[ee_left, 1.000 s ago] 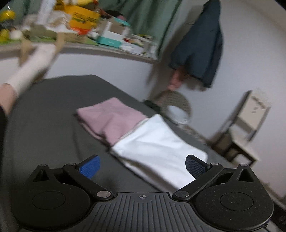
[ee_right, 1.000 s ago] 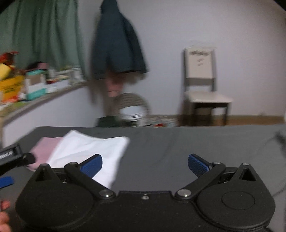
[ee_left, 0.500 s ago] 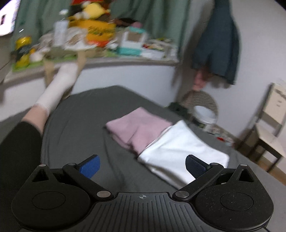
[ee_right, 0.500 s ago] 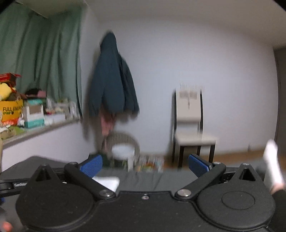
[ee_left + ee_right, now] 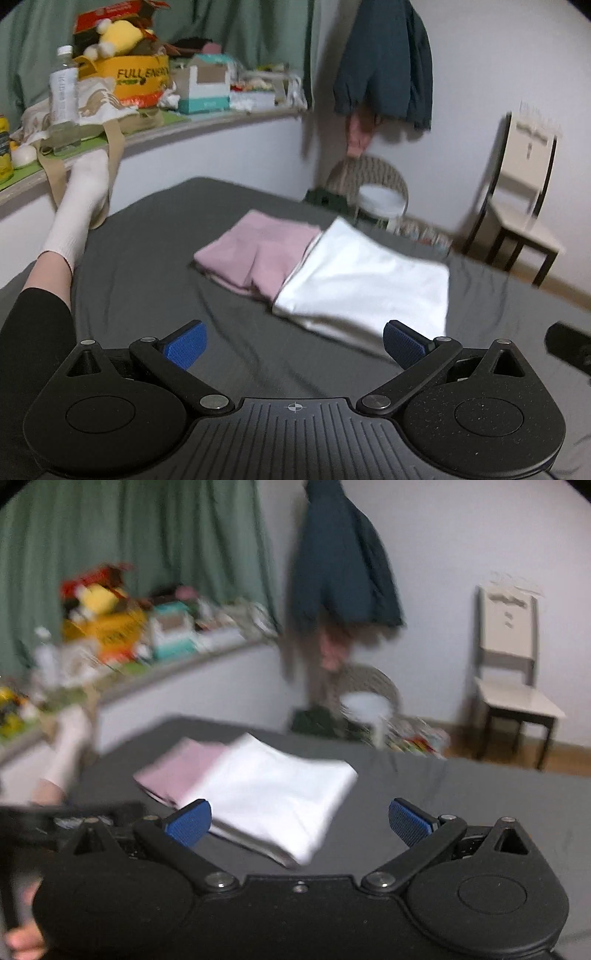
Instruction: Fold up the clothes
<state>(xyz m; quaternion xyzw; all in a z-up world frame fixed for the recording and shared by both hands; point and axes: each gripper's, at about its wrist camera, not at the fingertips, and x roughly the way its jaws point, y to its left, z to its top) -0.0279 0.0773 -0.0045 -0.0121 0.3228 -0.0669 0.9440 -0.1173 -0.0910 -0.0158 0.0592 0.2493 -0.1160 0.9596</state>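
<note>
Holding the left gripper (image 5: 293, 343) spread and empty at bottom centre of its view, above dark sheet (image 5: 147, 258). Holding the right gripper (image 5: 299, 821) likewise spread, gripping nothing, low in its frame. Lying folded mid-frame, just beyond the blue fingertips (image 5: 184, 345): white garment (image 5: 365, 284), overlapping the pink garment (image 5: 255, 254) to its left. Judging both pieces already folded; squaring the stack probably calling for a low approach, pinching an edge only, avoiding dragging the layers apart.
</note>
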